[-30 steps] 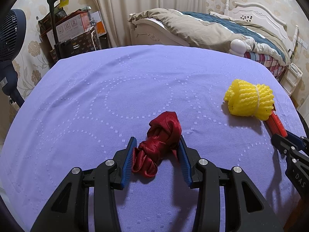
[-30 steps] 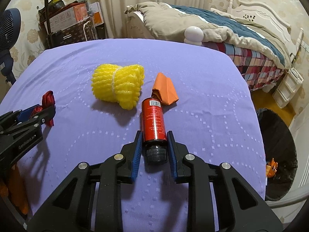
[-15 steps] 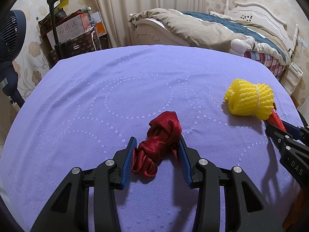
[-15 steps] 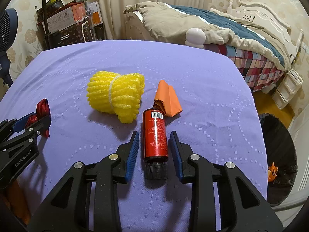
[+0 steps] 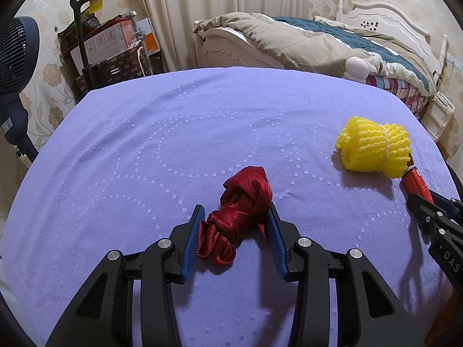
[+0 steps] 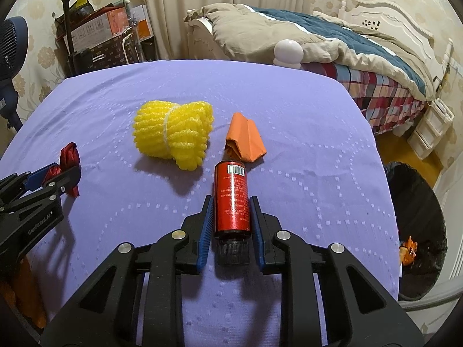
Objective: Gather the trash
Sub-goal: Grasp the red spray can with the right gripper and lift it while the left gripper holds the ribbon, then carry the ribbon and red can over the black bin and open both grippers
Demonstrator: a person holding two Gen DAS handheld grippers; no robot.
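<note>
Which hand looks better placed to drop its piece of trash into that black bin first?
Probably the right. Its gripper is closing its fingers on the red bottle, and the black bin stands just off the table's right edge. The left gripper straddles the red ribbon, farther from that bin.

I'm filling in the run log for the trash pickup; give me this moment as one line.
left gripper: jaws around red ribbon | right gripper: jaws closing on red bottle | foam net, orange paper: on table
</note>
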